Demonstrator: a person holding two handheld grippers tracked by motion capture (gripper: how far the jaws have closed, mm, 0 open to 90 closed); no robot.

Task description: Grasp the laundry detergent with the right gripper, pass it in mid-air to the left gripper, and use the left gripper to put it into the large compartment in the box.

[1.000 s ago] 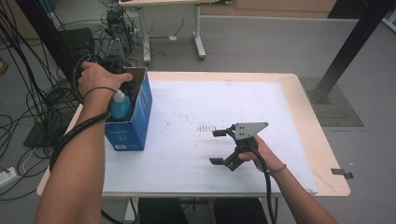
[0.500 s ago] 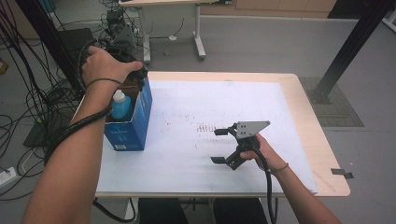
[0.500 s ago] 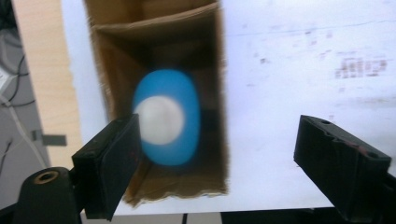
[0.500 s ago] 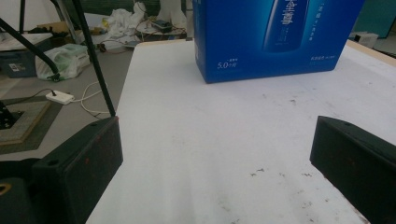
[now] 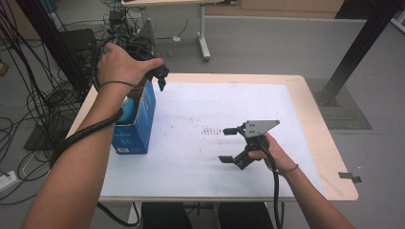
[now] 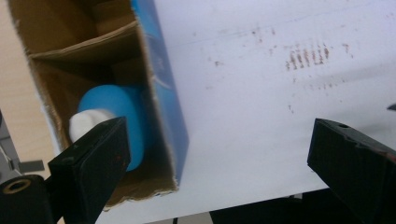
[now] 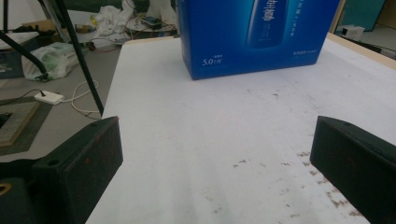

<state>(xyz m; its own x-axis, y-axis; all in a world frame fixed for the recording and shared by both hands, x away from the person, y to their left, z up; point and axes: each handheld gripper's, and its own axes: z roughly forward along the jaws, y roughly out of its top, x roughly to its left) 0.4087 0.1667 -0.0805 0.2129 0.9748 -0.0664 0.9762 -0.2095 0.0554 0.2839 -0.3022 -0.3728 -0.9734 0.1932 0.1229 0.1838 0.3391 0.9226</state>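
The left claw [image 5: 160, 78], jaws just opening with nothing between them, is hovering over the bottle [image 6: 116, 121] standing inside the box [image 5: 138, 119]; brushing the rim risks tipping it. The right claw [image 5: 229, 144] is resting open on the bench [image 5: 305, 95].

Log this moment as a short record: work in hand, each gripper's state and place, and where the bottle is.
work: blue bottle put into the blue box
left gripper: jaws have just been opening, nothing between them, above the box's open top
right gripper: open, empty, low over the white table cover
bottle: inside the box, white cap toward the opening, free of both grippers
box: open-topped, at the table's left edge
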